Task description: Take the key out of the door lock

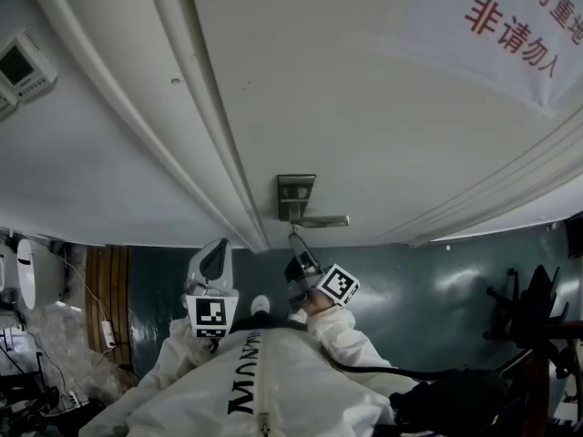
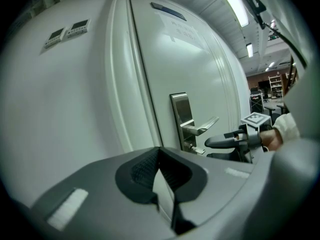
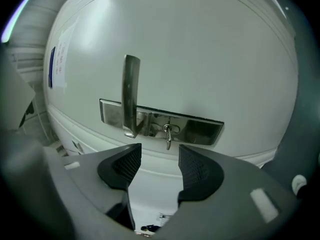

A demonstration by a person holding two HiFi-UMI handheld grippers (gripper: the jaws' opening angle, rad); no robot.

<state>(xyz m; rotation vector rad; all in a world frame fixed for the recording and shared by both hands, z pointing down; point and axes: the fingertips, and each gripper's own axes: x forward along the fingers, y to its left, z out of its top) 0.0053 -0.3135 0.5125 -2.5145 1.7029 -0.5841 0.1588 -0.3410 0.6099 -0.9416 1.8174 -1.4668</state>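
A steel lock plate [image 1: 295,189] with a lever handle [image 1: 328,220] is fixed to the white door [image 1: 364,107]. A small key [image 3: 168,134] sticks out of the lock plate [image 3: 200,130] beside the handle [image 3: 131,94]. My right gripper [image 3: 160,159] is open just short of the key, with nothing between its pads. From the left gripper view, the right gripper [image 2: 207,149] points at the key [image 2: 198,149] below the handle [image 2: 201,128]. My left gripper [image 2: 160,154] is shut and empty, held back to the left of the lock [image 1: 215,260].
A paper sign with red print [image 1: 510,25] hangs on the door's upper part. The raised door frame [image 1: 182,116] runs left of the lock. Wall control panels [image 1: 23,62] sit on the wall beyond it. Dark equipment [image 1: 528,317] stands on the floor at right.
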